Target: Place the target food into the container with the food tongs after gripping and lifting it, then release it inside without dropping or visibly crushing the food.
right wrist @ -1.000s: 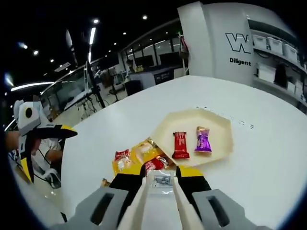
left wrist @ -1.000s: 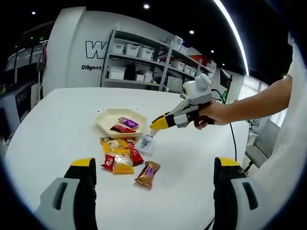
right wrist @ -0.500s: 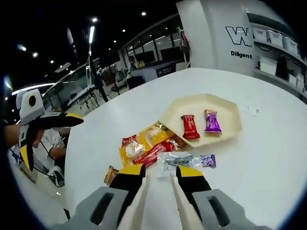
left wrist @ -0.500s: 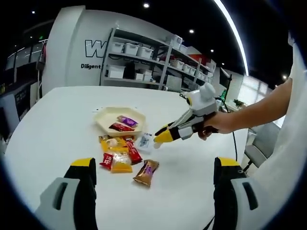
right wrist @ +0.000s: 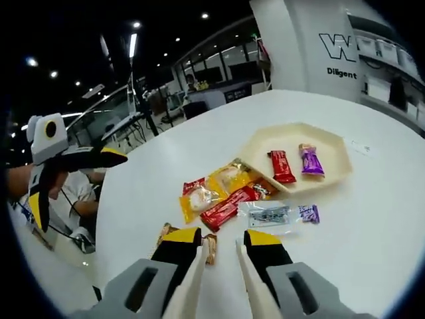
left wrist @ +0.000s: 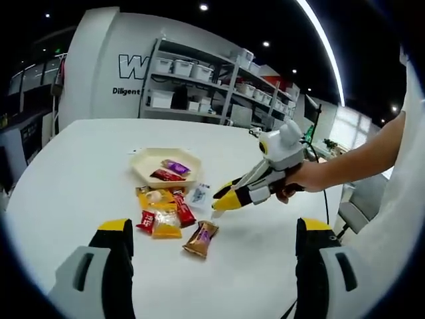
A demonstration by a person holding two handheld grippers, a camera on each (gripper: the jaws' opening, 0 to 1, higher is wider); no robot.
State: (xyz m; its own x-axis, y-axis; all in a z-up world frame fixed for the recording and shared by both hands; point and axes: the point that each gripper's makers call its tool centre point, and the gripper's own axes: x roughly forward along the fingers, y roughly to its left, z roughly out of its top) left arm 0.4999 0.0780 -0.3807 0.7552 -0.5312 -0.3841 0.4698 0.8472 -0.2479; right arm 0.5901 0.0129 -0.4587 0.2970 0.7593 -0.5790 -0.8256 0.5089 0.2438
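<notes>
A cream tray [right wrist: 332, 136] holds a red bar [right wrist: 281, 166] and a purple candy [right wrist: 310, 161]. A clear packet [right wrist: 269, 214] lies on the table just outside its rim. Beside it sit yellow packs [right wrist: 199, 197] and a long red bar [right wrist: 226, 209]. My right gripper [right wrist: 220, 238] is shut on white food tongs [right wrist: 191, 282], whose blades stand slightly apart over a brown snack [right wrist: 209, 247]. In the left gripper view the right gripper [left wrist: 222, 199] hovers near the clear packet [left wrist: 198, 194] and the brown snack [left wrist: 201, 238]. My left gripper [left wrist: 214, 229] stands wide open and holds nothing.
The snacks lie in a loose pile on a round white table [left wrist: 80, 159], with bare tabletop all around them. A person's arm [left wrist: 358, 156] reaches in from the right. Shelves with bins [left wrist: 199, 80] stand behind the table.
The clear packet, between the tong blades a second ago, now lies on the table beside the tray. My right gripper has drawn back from the tray towards the brown snack.
</notes>
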